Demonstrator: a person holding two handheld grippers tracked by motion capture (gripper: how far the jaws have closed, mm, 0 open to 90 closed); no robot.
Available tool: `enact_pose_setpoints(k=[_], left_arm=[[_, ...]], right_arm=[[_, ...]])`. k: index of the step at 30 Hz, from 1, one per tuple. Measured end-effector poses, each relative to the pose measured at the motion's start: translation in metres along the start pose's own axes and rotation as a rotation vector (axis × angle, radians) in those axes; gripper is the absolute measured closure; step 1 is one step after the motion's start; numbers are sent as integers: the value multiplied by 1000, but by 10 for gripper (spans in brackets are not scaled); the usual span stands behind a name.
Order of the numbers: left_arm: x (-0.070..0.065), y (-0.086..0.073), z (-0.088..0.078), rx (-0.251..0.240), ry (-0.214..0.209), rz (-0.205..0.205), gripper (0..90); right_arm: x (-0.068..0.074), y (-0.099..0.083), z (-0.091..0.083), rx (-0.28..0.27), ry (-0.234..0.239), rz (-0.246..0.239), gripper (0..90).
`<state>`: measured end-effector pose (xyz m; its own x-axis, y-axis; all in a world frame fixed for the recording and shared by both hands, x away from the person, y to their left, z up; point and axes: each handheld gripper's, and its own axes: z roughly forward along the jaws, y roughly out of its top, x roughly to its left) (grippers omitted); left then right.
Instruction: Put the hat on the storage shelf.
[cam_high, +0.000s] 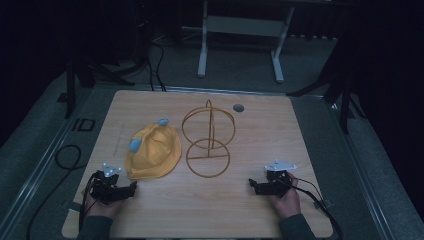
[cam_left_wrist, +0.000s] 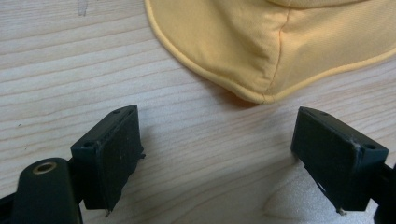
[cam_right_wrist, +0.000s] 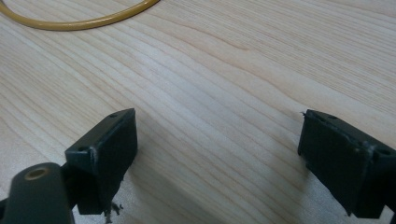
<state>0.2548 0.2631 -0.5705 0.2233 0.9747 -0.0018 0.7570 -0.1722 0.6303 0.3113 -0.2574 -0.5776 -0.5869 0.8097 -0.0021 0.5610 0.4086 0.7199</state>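
Observation:
A yellow cloth hat (cam_high: 152, 152) with light blue patches lies on the wooden table (cam_high: 210, 210), left of centre. Beside it, on its right, stands a golden wire stand (cam_high: 208, 140) with a round base ring and an upright hoop. My left gripper (cam_high: 133, 186) rests near the table's front left, just below the hat's brim. In the left gripper view its jaws stand wide apart over bare wood, the hat's edge (cam_left_wrist: 261, 51) a little ahead of them. My right gripper (cam_high: 251, 184) rests at the front right, open, with the stand's base ring (cam_right_wrist: 79, 21) farther ahead.
A small grey round cap (cam_high: 238, 107) sits in the tabletop near its far edge. Cables (cam_high: 67, 157) trail over the grey floor at the left. A white frame (cam_high: 240, 40) stands beyond the table. Bare wood lies between the two grippers.

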Motion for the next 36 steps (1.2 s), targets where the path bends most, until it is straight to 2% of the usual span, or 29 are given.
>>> enact_pose_setpoints(k=[7, 9, 11, 12, 14, 16, 24, 29, 31, 36], left_arm=[[2, 2, 0, 8, -25, 20, 187], [3, 3, -2, 18, -31, 32, 229], [3, 5, -4, 23, -44, 40, 308], [3, 5, -4, 29, -56, 45, 337], [5, 7, -5, 33, -105, 43, 362], [6, 8, -6, 45, -106, 58, 390], [18, 15, -19, 20, -141, 78, 392], [24, 18, -25, 23, -140, 87, 387], [27, 22, -30, 29, -135, 103, 388], [30, 31, -35, 28, -135, 105, 391]], right_arm=[[0, 0, 0, 0, 0, -1, 117], [0, 0, 0, 0, 0, -2, 117], [0, 0, 0, 0, 0, -2, 117], [0, 0, 0, 0, 0, -2, 118], [0, 0, 0, 0, 0, -2, 117], [0, 0, 0, 0, 0, -2, 117], [0, 0, 0, -1, 0, -4, 118], [0, 0, 0, -1, 0, -4, 118], [0, 0, 0, -1, 0, -4, 117], [0, 0, 0, -1, 0, -4, 118]])
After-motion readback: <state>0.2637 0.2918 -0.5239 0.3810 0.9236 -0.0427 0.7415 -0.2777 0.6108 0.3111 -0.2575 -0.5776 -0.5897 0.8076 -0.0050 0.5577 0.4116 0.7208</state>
